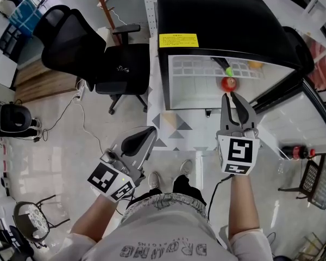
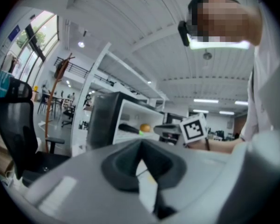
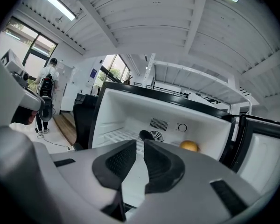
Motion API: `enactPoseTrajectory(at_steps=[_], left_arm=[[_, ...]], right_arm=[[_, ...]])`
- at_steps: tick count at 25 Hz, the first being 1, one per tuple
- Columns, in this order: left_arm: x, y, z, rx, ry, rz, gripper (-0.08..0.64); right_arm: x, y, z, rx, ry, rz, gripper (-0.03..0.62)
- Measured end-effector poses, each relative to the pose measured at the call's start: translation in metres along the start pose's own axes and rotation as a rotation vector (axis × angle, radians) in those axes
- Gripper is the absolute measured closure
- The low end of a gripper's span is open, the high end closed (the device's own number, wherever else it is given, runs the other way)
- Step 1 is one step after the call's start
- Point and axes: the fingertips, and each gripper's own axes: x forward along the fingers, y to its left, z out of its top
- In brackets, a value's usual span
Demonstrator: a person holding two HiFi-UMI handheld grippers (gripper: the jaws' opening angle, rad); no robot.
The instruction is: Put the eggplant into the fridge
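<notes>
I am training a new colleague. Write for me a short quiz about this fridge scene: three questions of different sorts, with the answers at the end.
1. True or false: the eggplant already lies inside the open fridge.
2. What is between the jaws of the right hand-held gripper? A) the eggplant B) a spoon C) nothing
3. In the head view, which piece of furniture stands on the floor to the left of the fridge?

Key:
1. True.
2. C. The jaws stand slightly apart with nothing between them.
3. The black office chair.
</notes>
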Motion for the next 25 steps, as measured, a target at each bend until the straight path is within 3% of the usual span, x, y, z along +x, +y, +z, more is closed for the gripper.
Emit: enactPoseTrajectory(at_steps=[25], left_arm=[[-0.016, -0.001, 0.015, 0.028, -0.033, -0.078, 0.554]], right_arm=[[-0.058, 0.052, -0.009, 0.051, 0.027, 0.052, 0.588]])
